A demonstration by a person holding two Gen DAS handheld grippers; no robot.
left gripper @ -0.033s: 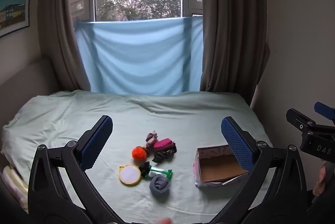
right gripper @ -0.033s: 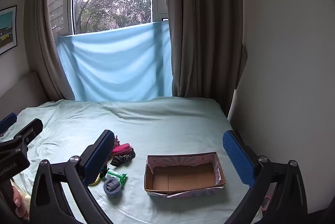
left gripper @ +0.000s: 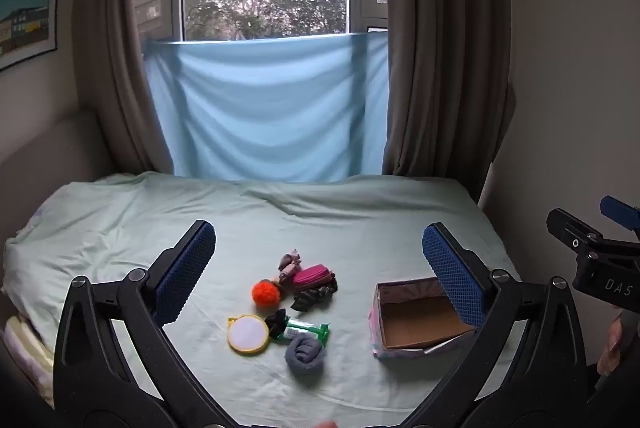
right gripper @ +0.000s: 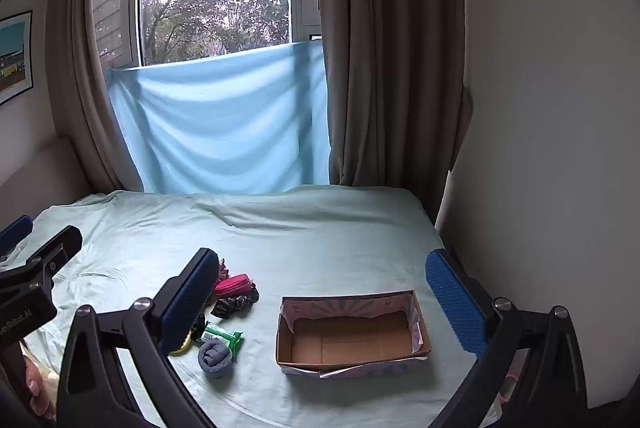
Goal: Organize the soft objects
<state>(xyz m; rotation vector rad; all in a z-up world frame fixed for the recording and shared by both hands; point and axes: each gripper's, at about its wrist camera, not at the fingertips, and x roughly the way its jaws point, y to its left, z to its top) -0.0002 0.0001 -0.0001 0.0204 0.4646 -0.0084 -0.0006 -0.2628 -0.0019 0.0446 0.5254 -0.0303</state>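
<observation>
with the left gripper (left gripper: 316,268) and right gripper (right gripper: 320,292) both wide open and empty, lower one squarely over the rolled grey sock (left gripper: 305,353) before squeezing, then carry it to the cardboard box (right gripper: 352,336).

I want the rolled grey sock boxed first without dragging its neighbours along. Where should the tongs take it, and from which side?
Grip the rolled grey sock across its rounded middle, coming from above and the near side. It lies as a compact bundle at the near edge of the cluster, but the green packet touches its far side, so probably keep the pads off that edge.
</observation>
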